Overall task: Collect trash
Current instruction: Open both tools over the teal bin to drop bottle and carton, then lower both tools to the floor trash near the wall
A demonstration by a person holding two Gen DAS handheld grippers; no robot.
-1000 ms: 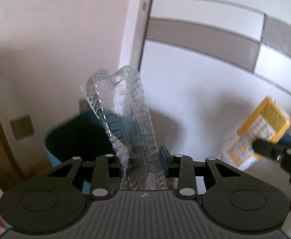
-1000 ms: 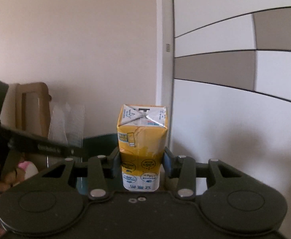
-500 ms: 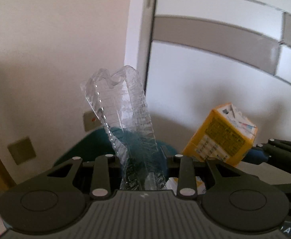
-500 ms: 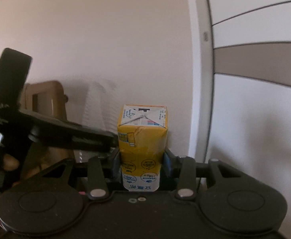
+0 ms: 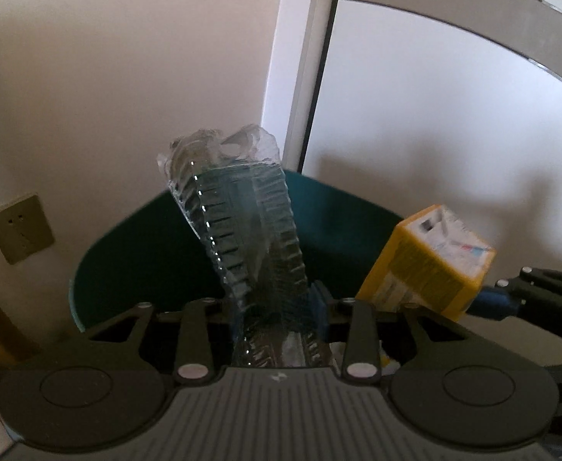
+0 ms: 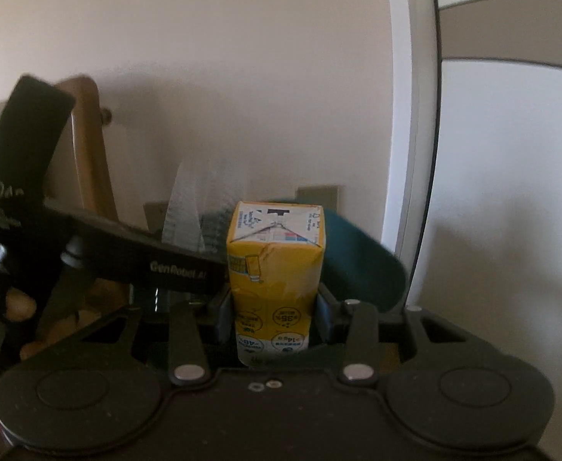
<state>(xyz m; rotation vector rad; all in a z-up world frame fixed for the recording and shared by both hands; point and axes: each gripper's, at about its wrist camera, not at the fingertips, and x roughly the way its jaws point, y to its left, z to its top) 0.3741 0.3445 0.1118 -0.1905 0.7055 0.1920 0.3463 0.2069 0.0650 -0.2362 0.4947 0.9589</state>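
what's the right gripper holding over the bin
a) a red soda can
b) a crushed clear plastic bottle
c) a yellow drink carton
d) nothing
c: the right gripper is clamped on the yellow drink carton, its fingers pressing both sides, with the teal bin just behind; the crushed clear bottle is in the left gripper.

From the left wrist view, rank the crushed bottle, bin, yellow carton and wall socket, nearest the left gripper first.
1. Crushed bottle, between the left gripper jaws.
2. Yellow carton, right; bin, just behind: too close to call.
3. Wall socket, far left on the wall.
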